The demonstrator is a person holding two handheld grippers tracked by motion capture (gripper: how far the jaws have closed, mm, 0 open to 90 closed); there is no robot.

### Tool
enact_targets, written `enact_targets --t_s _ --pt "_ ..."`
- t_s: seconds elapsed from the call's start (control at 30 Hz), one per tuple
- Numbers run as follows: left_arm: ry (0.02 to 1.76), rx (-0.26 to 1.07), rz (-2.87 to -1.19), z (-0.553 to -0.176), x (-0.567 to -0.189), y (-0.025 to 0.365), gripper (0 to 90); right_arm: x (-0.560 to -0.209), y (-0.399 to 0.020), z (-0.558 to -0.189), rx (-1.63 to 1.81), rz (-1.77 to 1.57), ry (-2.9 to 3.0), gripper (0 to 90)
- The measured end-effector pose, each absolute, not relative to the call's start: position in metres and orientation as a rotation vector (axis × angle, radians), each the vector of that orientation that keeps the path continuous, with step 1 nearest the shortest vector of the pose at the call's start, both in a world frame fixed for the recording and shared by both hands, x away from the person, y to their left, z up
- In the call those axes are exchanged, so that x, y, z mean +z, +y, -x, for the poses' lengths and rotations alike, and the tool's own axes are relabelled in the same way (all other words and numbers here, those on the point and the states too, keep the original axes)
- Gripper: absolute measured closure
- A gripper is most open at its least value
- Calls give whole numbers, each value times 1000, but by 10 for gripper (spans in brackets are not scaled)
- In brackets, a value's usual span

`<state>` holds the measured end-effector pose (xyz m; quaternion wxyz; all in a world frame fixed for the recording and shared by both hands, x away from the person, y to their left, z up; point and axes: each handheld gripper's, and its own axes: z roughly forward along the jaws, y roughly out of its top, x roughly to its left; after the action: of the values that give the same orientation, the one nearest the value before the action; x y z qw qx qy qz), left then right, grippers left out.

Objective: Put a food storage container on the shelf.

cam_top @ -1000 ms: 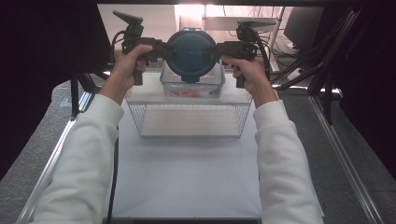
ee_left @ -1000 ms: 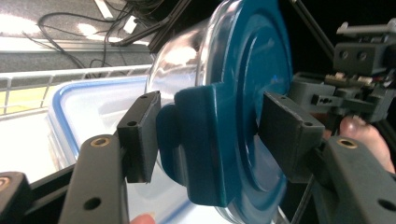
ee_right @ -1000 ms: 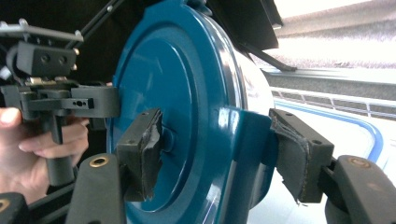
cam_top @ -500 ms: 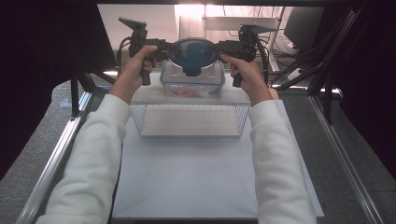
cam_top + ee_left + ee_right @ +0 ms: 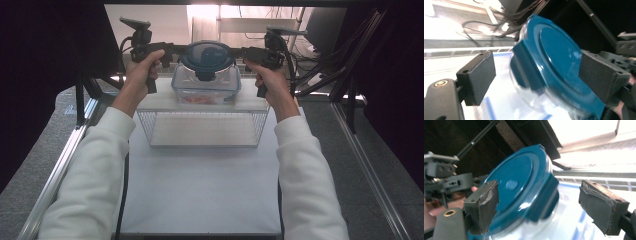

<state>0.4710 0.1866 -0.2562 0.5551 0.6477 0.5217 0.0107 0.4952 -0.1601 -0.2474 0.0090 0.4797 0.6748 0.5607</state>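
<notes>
One clear tub — round blue lid

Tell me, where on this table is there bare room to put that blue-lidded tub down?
The widest free patch is the white table sheet between the sleeves, in front of the wire basket. The basket's floor also looks bare. It is crowded at the back: the tub sits on the white shelf with the left claw and right claw at its blue lid.
</notes>
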Motion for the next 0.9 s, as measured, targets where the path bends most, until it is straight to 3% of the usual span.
enact_targets --t_s 0.43,0.9 --pt "1085 299 -1658 -365 -275 197 191 -252 -203 -417 1712 -1204 2160 184" --pt "1086 261 -1750 -277 -381 208 200 -320 -239 -319 1660 -1067 2156 188"
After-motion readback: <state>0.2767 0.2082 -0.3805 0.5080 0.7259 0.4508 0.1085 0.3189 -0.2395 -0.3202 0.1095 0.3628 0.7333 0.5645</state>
